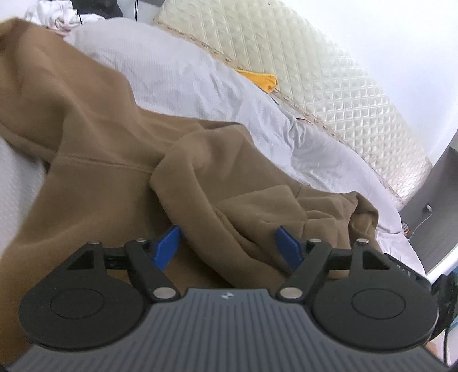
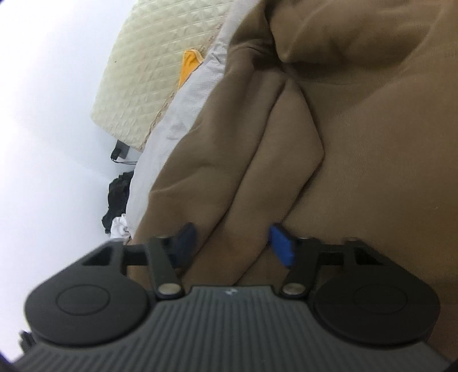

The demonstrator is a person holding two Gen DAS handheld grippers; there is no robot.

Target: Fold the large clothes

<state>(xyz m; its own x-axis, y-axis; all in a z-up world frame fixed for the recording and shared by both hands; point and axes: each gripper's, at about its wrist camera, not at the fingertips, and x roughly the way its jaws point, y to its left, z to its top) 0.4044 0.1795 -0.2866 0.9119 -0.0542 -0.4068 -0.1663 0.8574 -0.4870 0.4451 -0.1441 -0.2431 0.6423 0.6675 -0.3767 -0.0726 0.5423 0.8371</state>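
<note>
1. Blue pads mark both tools. The left tool (image 1: 227, 246) is spread wide, with a thick roll of the brown garment (image 1: 120, 160) lying between its pads; whether the pads (image 1: 287, 249) press the cloth cannot be told, so it is best treated as not yet gripped.
2. The right tool (image 2: 232, 243) stands narrower, a ridge of the same brown cloth running up between its pads toward 12 o'clock. A firm pinch cannot be confirmed here either.
3. Before any lift, each tool should be pushed further onto its fold so that all layers sit deep between the pads, then clenched fully; a shallow bite on fleece this thick is judged likely to slip.
4. The garment lies crumpled on the bed (image 1: 177, 71), spreading from the left tool toward 10 o'clock, with a bunched part at 2 o'clock. It is judged to need flattening before a clean fold.
5. Both grips should be drawn apart evenly so the cloth is tensioned without twisting.
6. The quilted headboard (image 1: 329, 74) at 1 o'clock, the yellow cloth (image 1: 264, 80) beside it and the white laundry (image 1: 54, 17) at 11 o'clock should be kept clear of.
</note>
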